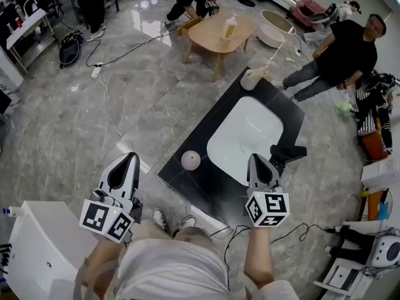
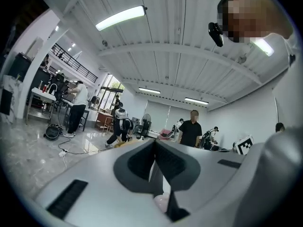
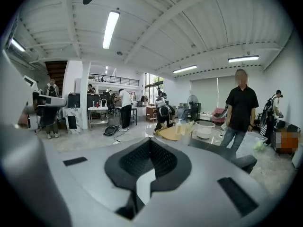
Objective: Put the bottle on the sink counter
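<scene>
Currently both arms held low by the torso, pointing forward. Left tool (image 1: 129,158) jaws together, empty; right tool (image 1: 258,159) closed, empty, over sink counter (image 1: 206,183). Bottle (image 1: 230,27) on far wooden counter (image 1: 209,39).

Long ceiling lamps (image 2: 120,17) give bright, even light, and the shadows are soft. The glossy floor (image 1: 147,24) carries white glare. Both gripper views bend strongly toward dark, round edges, and what is nearest to the lens looks slightly soft.
</scene>
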Demonstrator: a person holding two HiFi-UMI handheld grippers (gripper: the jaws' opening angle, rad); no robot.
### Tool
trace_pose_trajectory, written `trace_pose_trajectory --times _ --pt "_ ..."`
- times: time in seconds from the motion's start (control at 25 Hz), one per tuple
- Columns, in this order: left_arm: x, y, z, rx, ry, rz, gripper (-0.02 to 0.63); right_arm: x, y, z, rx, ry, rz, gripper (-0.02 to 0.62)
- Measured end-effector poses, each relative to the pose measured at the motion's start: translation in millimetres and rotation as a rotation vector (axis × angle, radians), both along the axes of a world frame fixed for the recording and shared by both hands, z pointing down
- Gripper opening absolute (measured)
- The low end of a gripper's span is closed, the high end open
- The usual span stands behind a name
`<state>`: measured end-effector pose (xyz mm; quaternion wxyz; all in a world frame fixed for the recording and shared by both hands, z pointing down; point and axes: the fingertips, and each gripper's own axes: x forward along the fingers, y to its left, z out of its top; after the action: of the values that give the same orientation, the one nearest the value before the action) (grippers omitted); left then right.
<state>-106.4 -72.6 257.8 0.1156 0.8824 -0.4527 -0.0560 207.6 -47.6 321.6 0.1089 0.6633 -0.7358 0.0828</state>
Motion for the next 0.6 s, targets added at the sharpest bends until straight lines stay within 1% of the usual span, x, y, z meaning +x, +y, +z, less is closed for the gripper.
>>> trace_pose_trajectory --times 0.16,0.36,0.6 --pt "-4.8 -1.3 -24.1 0.047 0.011 -0.01 0.014 9.2 11.2 -48.1 0.085 0.013 0.005 0.011" --pt "-13.8 -0.5 -47.5 0.088 0.027 -0.043 0.014 18.8 31.0 -103.6 0.186 0.017 0.006 0.011" --pt "-18.9 -0.3 -68.8 0.139 0.052 -0.092 0.014 32.6 61.1 -152.3 0.291 0.012 0.033 0.011"
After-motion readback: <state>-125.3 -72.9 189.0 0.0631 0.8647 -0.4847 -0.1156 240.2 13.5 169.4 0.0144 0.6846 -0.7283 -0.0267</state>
